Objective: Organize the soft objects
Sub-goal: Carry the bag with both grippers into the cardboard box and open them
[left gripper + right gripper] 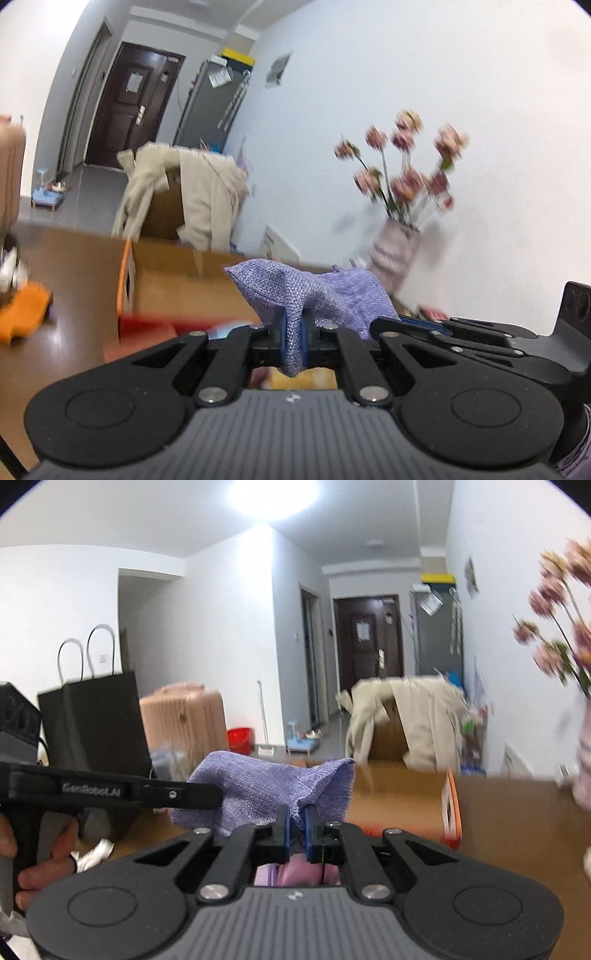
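A purple woven cloth (314, 295) hangs lifted above the brown table, stretched between both grippers. My left gripper (293, 339) is shut on one edge of it, a fold pinched between the blue pads. My right gripper (297, 829) is shut on the other edge of the same cloth (266, 786), which bunches up in front of its pads. The right gripper's black body (480, 332) shows at the right of the left wrist view. In the right wrist view the left gripper (110, 792) reaches in from the left, held by a hand (33, 871).
An open cardboard box (173, 284) with orange edging stands on the table (66, 343) just ahead. A vase of pink flowers (399, 206) is at the right by the wall. An orange cloth (22, 314) lies at the left. A black paper bag (92, 716) stands at the table's left.
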Action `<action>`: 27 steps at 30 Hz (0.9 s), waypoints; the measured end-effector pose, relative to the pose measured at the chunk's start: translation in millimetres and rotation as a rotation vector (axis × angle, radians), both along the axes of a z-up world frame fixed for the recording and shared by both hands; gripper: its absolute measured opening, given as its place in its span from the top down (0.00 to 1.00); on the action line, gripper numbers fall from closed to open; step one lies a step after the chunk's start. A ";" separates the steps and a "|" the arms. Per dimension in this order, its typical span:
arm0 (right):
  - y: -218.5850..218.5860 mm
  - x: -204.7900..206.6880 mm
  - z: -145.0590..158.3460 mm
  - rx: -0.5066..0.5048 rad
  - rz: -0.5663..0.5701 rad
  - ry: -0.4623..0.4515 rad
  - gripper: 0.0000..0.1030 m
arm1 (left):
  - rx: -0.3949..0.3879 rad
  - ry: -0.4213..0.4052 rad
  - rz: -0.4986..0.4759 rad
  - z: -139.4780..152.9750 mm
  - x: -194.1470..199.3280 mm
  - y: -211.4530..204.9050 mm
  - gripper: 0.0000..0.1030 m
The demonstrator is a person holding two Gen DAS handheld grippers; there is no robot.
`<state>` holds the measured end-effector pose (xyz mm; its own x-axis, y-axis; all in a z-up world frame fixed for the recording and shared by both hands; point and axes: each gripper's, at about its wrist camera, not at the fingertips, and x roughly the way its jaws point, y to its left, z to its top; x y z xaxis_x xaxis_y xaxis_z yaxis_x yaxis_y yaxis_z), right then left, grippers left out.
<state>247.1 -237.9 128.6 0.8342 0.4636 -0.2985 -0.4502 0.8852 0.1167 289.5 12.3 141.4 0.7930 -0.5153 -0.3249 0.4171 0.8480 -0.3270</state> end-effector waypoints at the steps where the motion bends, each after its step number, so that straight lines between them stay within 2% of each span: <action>1: 1.9 19.6 10.2 0.004 0.003 -0.002 0.93 | 0.005 -0.002 0.008 10.0 21.0 0.8 0.92; 3: 7.1 61.1 28.6 0.001 0.024 0.010 0.93 | 0.013 0.014 0.017 24.3 58.8 1.9 0.92; 6: 16.4 132.8 46.8 0.021 0.040 0.087 0.93 | 0.041 0.054 0.033 37.9 128.4 4.1 0.92; 9: 29.0 209.4 47.9 0.014 0.024 0.166 0.93 | 0.076 0.098 0.072 32.0 196.8 10.2 0.92; 13: 50.7 301.8 17.8 -0.028 0.003 0.286 0.93 | 0.085 0.222 0.110 -9.2 278.1 18.6 0.92; 16: 69.4 354.1 -23.9 -0.060 -0.023 0.384 0.93 | 0.132 0.310 0.145 -54.1 322.9 17.5 0.92; 19: 84.2 389.8 -70.8 -0.098 -0.043 0.479 0.93 | 0.211 0.361 0.162 -88.9 343.4 11.9 0.91; 22: 93.9 403.3 -102.9 -0.123 -0.039 0.532 0.92 | 0.243 0.351 0.172 -102.7 346.4 13.8 0.89; 24: 96.0 409.8 -113.6 -0.116 -0.024 0.564 0.88 | 0.237 0.360 0.169 -103.8 347.3 19.0 0.84; 26: 95.9 411.0 -115.6 -0.103 -0.025 0.573 0.85 | 0.255 0.342 0.169 -99.2 343.7 18.9 0.68; 27: 95.1 410.0 -114.3 -0.096 -0.027 0.566 0.84 | 0.262 0.329 0.169 -95.5 341.2 18.2 0.68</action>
<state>657.1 -142.8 14.3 0.5430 0.3931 -0.7420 -0.3183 0.9141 0.2513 630.7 30.5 45.9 0.6915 -0.2539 -0.6763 0.1753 0.9672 -0.1839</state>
